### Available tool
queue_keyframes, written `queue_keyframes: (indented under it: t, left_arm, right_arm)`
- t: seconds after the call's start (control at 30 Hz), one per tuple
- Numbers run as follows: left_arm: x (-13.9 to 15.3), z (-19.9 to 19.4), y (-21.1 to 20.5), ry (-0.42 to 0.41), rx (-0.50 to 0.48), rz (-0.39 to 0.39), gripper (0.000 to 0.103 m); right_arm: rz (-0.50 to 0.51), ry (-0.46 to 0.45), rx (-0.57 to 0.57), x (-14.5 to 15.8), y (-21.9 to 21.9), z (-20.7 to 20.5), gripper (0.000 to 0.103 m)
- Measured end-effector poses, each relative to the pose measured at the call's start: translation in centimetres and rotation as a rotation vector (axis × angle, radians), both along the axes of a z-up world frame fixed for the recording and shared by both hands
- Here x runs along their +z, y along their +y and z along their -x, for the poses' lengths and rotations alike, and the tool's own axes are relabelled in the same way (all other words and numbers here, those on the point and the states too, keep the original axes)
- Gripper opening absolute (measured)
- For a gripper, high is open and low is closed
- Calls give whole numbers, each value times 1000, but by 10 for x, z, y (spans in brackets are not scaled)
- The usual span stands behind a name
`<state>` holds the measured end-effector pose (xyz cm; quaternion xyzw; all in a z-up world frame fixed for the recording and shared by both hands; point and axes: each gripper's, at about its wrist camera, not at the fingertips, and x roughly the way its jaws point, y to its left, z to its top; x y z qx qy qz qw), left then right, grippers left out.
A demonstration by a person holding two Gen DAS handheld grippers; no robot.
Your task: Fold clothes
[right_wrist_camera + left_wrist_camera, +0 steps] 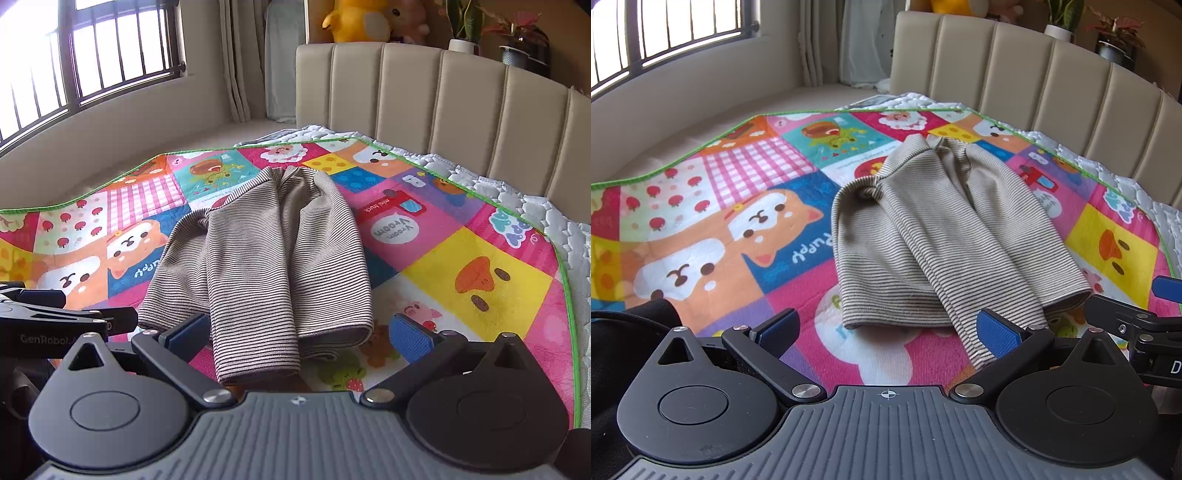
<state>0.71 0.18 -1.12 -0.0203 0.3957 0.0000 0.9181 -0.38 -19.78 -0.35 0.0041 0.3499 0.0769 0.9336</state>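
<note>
A beige garment with thin dark stripes (923, 236) (266, 258) lies folded lengthwise on a bright cartoon play mat (701, 236) (480, 280). Its hem end points toward me. My left gripper (890, 334) is open just short of the near hem, its right blue pad (997, 334) over the edge of the cloth. My right gripper (299, 338) is also open, and the near hem lies between its blue pads without being clamped. Each gripper shows at the edge of the other's view.
The mat covers a white quilted mattress (554, 221) with a padded beige headboard (1034, 74) (443, 96) behind. A barred window (665, 33) and curtains are at the back left. Plush toys (354, 20) and potted plants (517, 40) sit behind the headboard.
</note>
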Motion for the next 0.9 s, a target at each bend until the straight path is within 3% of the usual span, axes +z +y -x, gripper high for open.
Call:
queue_keyframes:
  t: [0.37,0.53,0.7,0.77,0.9]
  left_arm:
    - [2,-1,-2,13,2,-7,103]
    - [17,-23,2,19,-48,45,103]
    - [34,-77,4,-53,-174,89,103]
    - [29,-104,2,-77,-225,92,103]
    - [-3,-143,2,-33,-239,143,103]
  right_arm:
    - [2,5,3,1,0,1,103]
    - [-101,53,80,23,-20,-16,103]
    - [2,-127,49,69,-91,-45,103]
    - [58,-174,23,60,-130,-62,103]
    - [156,-73,-88,-13,-205,-96,103]
